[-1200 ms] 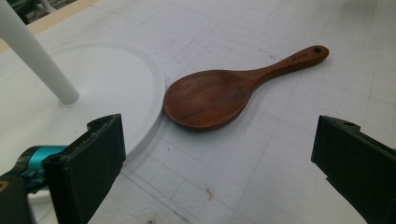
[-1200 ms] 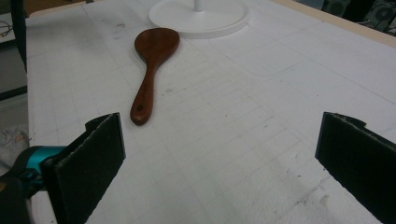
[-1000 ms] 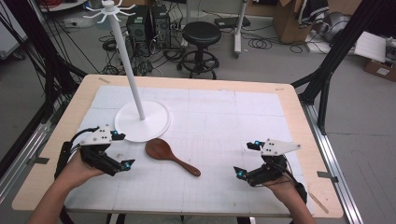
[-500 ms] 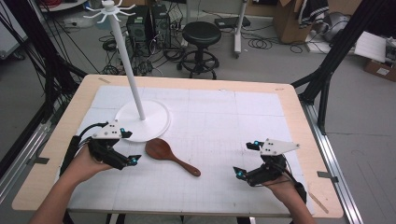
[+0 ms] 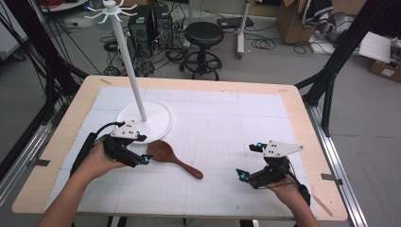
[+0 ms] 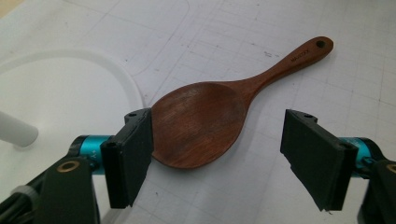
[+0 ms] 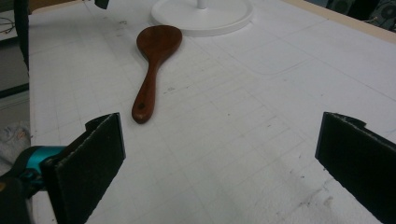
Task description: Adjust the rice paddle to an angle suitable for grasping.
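The left gripper (image 5: pixel 142 151) has slid up to the dark brown wooden spoon (image 5: pixel 169 156), its jaws narrowing around the bowl without yet clamping it, while the right gripper (image 5: pixel 249 163) waits wide open.

Small dark lettering stamped on the handle of the wooden spoon (image 6: pixel 210 119), toward two o'clock near the hanging hole; too blurred to make out. Nothing else legible.

We have the high view fixed above the near edge of the bench (image 5: pixel 293 101), looking forward and down, far off. The left gripper view rides low behind the left claw (image 6: pixel 219 154), close on the wooden spoon (image 6: pixel 201 123) between its jaws. The right gripper view looks along the right claw (image 7: pixel 219 163), farther from that spoon (image 7: pixel 156 51). All three share spoon and white stand base (image 5: pixel 161 124).
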Tool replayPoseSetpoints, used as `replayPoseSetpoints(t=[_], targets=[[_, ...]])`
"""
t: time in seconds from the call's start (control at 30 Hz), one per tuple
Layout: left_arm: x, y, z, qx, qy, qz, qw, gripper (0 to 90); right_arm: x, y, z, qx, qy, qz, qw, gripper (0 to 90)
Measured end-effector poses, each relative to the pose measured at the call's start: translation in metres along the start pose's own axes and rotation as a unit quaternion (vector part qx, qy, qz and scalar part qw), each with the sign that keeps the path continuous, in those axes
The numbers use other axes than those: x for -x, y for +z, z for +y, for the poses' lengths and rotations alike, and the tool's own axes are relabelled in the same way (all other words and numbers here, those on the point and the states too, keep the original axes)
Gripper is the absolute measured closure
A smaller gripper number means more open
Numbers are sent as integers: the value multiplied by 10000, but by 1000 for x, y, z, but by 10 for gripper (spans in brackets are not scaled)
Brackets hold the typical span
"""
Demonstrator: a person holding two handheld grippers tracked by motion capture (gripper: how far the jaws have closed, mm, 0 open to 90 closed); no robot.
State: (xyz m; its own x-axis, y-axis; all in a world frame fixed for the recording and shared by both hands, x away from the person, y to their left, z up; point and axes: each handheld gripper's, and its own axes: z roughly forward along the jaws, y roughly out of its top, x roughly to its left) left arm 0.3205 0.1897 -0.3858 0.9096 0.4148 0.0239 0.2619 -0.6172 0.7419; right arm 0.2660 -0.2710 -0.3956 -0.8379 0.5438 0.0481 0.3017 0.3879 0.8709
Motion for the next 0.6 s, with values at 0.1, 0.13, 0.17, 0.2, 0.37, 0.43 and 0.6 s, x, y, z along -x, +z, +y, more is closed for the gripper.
replayPoseSetpoints(t=[0.1,0.13,0.17,0.2,0.37,0.43,0.6], targets=[[0,5,6,-72,78,-102,9999,317,0,0,0,-2,0,-1,10000,5],[0,5,6,-72,78,-102,9999,334,0,0,0,3,-7,3,10000,5],[-1,8,12,-97,163,-194,9996,354,0,0,0,8,-12,1,10000,5],[0,10,15,-111,168,-242,9995,371,0,0,0,9,-22,1,10000,5],[-4,19,22,-284,260,-391,9985,454,0,0,0,8,-20,16,10000,5],[-5,23,26,-315,272,-454,9981,482,0,1,0,9,-26,20,10000,5],[-9,32,35,-447,341,-525,9970,585,0,1,0,-6,-41,13,10000,5]])
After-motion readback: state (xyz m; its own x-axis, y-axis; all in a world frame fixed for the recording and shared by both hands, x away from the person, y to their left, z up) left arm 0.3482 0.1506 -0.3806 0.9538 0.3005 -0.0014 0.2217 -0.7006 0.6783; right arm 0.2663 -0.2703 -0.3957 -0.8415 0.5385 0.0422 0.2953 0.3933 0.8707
